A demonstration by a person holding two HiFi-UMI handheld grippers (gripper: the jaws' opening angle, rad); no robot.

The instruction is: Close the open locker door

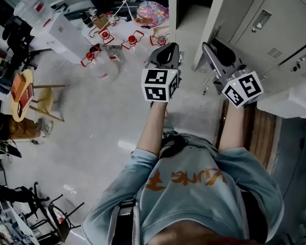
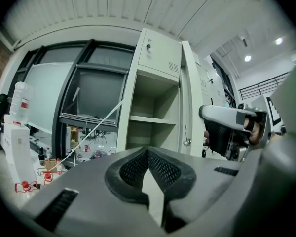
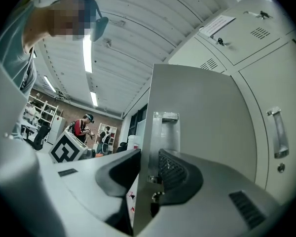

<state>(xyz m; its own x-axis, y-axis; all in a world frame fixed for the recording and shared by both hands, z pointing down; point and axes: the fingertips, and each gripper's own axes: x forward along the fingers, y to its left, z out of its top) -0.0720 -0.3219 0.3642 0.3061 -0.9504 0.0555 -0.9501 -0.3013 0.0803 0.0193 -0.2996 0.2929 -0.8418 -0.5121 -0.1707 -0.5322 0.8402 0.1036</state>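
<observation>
Gripping the locker door (image 3: 202, 107) with your right gripper (image 3: 149, 154), you have the jaws set wide and closed on the door's free edge, one pad against each face, just beside the metal handle fitting (image 3: 166, 130). The door stands swung out from the locker (image 2: 160, 53) at the far right of the scene. The compartment beside it is open, with one shelf (image 2: 150, 120) showing. Closed lockers (image 3: 266, 73) stand to the right of the door. Your left gripper (image 2: 148, 152) is held to the left of the right one, apart from the door and pointed toward the open compartment. Its jaws meet at the tips with nothing between them.
</observation>
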